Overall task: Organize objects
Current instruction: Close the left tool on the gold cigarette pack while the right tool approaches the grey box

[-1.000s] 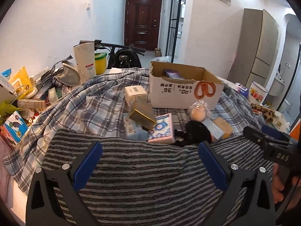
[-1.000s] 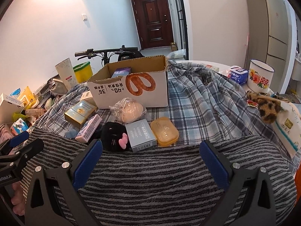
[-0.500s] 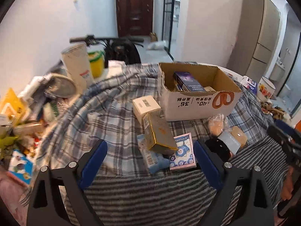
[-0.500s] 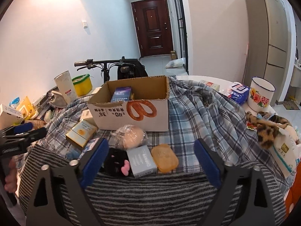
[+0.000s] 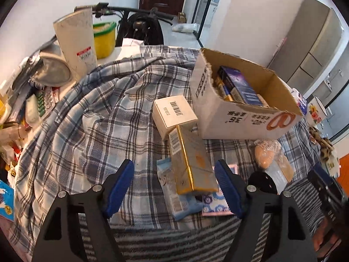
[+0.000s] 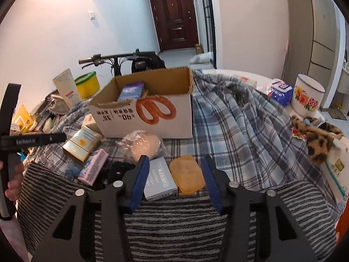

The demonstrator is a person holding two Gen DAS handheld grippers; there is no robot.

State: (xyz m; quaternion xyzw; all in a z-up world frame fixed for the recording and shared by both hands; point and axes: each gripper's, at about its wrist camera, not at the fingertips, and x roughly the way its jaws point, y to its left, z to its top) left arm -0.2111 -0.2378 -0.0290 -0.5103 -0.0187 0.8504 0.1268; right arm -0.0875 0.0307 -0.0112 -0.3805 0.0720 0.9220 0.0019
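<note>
An open cardboard box (image 5: 237, 118) (image 6: 152, 118) stands on the plaid cloth and holds a purple box (image 5: 237, 85). In front of it lie a white barcode box (image 5: 174, 113), a gold box (image 5: 192, 163) (image 6: 81, 143), a light blue pack (image 5: 174, 196), a pink box (image 6: 93, 167), a wrapped bun (image 6: 144, 145), a silver box (image 6: 160, 180) and an orange soap case (image 6: 187, 176). My left gripper (image 5: 174, 187) is open, its jaws on either side of the gold box's near end. My right gripper (image 6: 175, 181) is open above the silver box and the soap case.
Clutter lines the left edge: a white tube (image 5: 76, 41), a yellow tub (image 5: 104, 38), packets. A bicycle (image 5: 139, 21) stands behind. At right are a flowered enamel mug (image 6: 307, 97), a blue carton (image 6: 281, 92) and a leopard-print item (image 6: 318, 139). A striped cloth (image 6: 174, 222) covers the near edge.
Both grippers have moved forward and down over the items. Both jaws have narrowed, the right more than the left. The left now straddles the gold box.
</note>
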